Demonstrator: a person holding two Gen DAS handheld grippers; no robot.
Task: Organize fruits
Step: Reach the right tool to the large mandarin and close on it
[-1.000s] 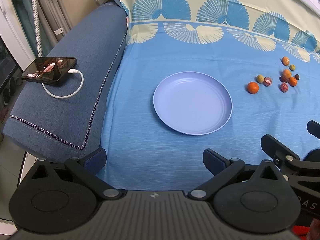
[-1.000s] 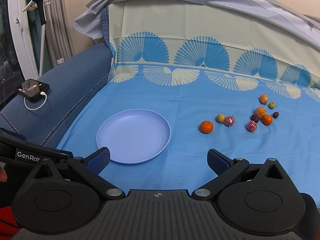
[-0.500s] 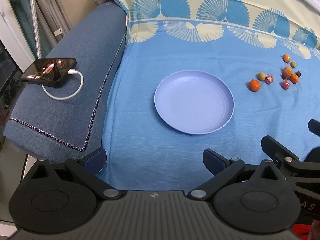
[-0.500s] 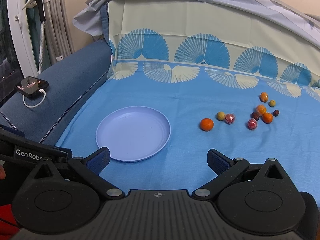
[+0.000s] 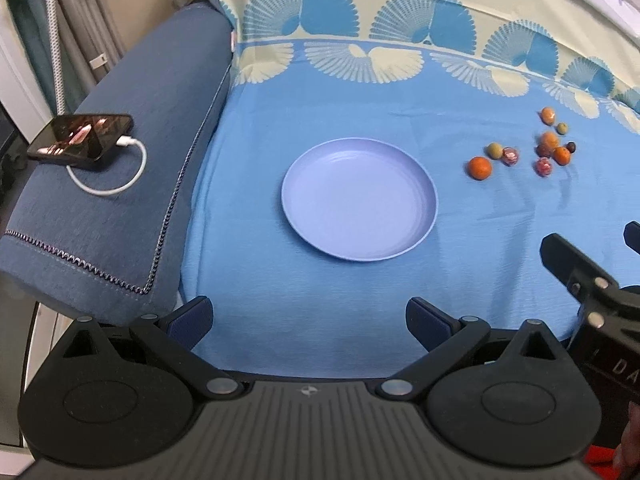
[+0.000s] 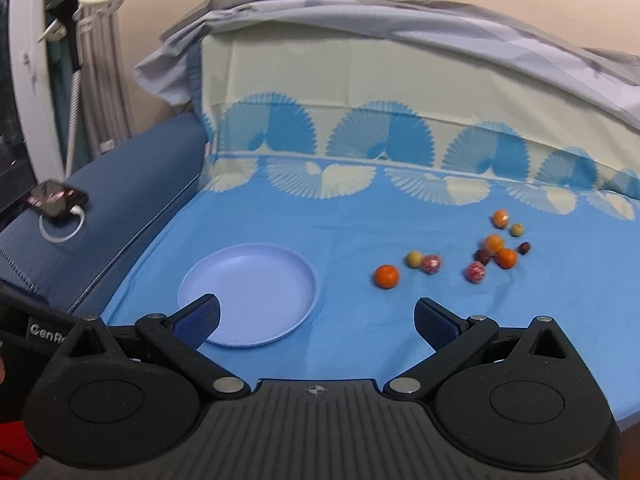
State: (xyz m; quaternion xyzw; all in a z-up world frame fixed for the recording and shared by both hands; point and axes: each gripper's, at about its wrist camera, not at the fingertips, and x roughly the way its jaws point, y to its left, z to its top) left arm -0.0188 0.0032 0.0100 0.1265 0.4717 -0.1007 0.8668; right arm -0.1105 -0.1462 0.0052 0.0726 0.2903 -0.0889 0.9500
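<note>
An empty lilac plate [image 5: 416, 236] [image 6: 308, 300] lies on the blue cloth. Several small fruits lie scattered to its right: an orange [image 5: 479, 168] [image 6: 386, 276] nearest the plate, a yellow-green fruit [image 5: 495, 150] [image 6: 414, 259], a red fruit [image 5: 510, 156] [image 6: 431, 264], and a cluster [image 5: 554, 148] [image 6: 494, 254] farther right. My left gripper [image 5: 310, 318] is open and empty, near the cloth's front edge, short of the plate. My right gripper [image 6: 316, 318] is open and empty, its left finger over the plate's near rim; it also shows at the right of the left wrist view [image 5: 592, 276].
A phone [image 5: 82, 140] [image 6: 56, 198] on a white charging cable [image 5: 120, 184] lies on the dark blue sofa arm [image 5: 120, 216] at the left. The cloth runs up the sofa back [image 6: 360, 92], with a grey sheet [image 6: 400, 20] over it.
The right gripper has moved forward and tipped up; its left finger now overlaps the plate's near rim. The left gripper has shifted slightly. The fruits and plate have not moved.
</note>
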